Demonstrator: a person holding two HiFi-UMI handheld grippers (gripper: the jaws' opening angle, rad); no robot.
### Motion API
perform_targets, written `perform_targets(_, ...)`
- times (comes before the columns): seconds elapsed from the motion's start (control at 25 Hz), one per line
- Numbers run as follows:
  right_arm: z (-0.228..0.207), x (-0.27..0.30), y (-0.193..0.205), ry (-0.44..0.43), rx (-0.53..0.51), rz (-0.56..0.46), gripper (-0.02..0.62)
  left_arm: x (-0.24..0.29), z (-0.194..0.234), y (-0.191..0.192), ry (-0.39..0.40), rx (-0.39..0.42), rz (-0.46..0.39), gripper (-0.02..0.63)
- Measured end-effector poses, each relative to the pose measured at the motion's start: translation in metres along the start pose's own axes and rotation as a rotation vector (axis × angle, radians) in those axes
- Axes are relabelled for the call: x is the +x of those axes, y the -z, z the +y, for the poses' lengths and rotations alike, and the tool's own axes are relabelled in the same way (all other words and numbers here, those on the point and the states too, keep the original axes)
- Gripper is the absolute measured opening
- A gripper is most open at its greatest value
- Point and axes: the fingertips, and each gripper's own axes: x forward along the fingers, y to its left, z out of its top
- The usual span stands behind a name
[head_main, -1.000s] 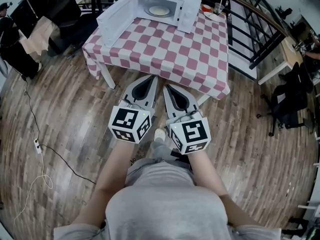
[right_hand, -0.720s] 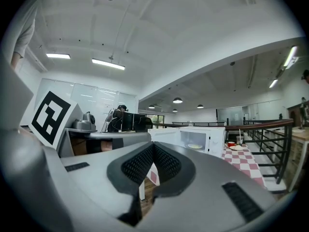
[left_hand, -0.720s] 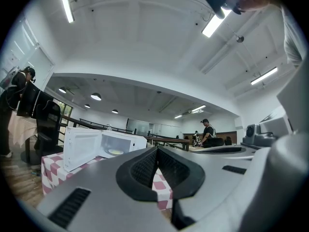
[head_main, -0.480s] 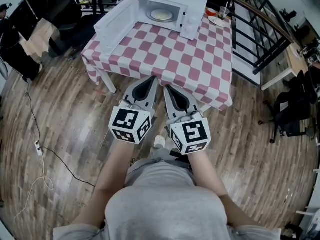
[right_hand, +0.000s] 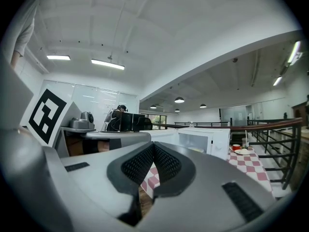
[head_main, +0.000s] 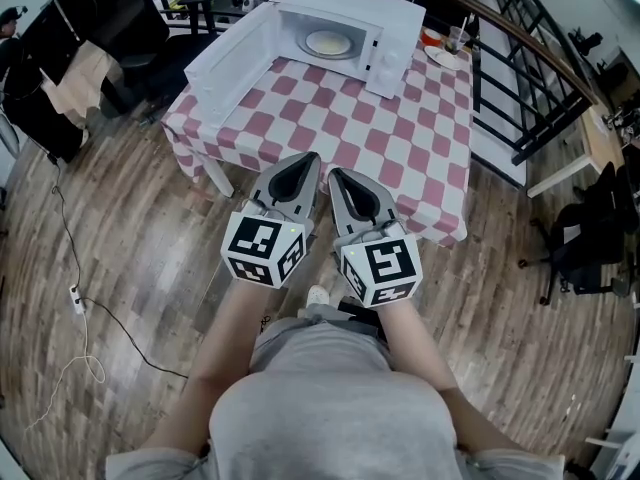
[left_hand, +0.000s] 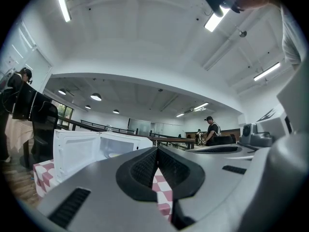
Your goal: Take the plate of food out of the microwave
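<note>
Plate of food [head_main: 327, 42]: it sits inside the open microwave [head_main: 392, 20] at the far end of the worktop [head_main: 400, 148], well apart from both tools.

Nearest to me, the left hand-held gripper [head_main: 301, 159] and right hand-held gripper [head_main: 339, 174] are held side by side over the wood-plank floor [head_main: 130, 228], just short of the worktop's near edge. Each has its ribbed black pads pressed together with nothing between them. The bodies are smooth grey plastic, each carrying a marker cube at the rear.

The worktop is covered by a red-and-white checked cloth that hangs over the edges. It looks soft and liable to drag if anything is slid across it.

The microwave is a white box with hard, glossy walls. Its door [head_main: 226, 58] is swung fully out to the left, leaving the cavity open towards me.

The plate is round, pale and shallow, carrying something flat and light-coloured. At this range I cannot identify the food or confirm the plate's material. I judge it stiff, smooth and breakable, light enough for one tool, and slippery at the rim. The contents could slide if it tips, and it may be warm. The sound place to take hold is the rim nearest the opening, pinched top and bottom and drawn out level.

Beyond, at the far right corner of the worktop, stand a small second plate [head_main: 446, 56] and a clear cup [head_main: 456, 38]. Black metal railings [head_main: 510, 58] run behind.
</note>
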Motion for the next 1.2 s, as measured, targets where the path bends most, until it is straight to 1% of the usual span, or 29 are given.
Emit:
perform_targets(0.4, -0.041, 0.033, 0.007, -0.02, 0.009, 0.001, 0.025, 0.05, 0.018, 0.004, -0.028, -0.003, 0.005, 0.003)
perform_targets(0.6, -0.061, 0.042, 0.008, -0.02, 0.016, 0.002, 0.025, 0.071, 0.024, 0.0, -0.041, 0.001, -0.004, 0.003)
perform_targets(0.88, -0.079, 0.054, 0.009, -0.021, 0.007, 0.003, 0.025, 0.09, 0.032, -0.002, -0.058, -0.006, -0.013, 0.003)
perform_targets(1.2, -0.085, 0.072, 0.014, -0.032, 0.008, 0.012, 0.025, 0.103, 0.047, 0.0, -0.069, -0.015, -0.012, 0.003)
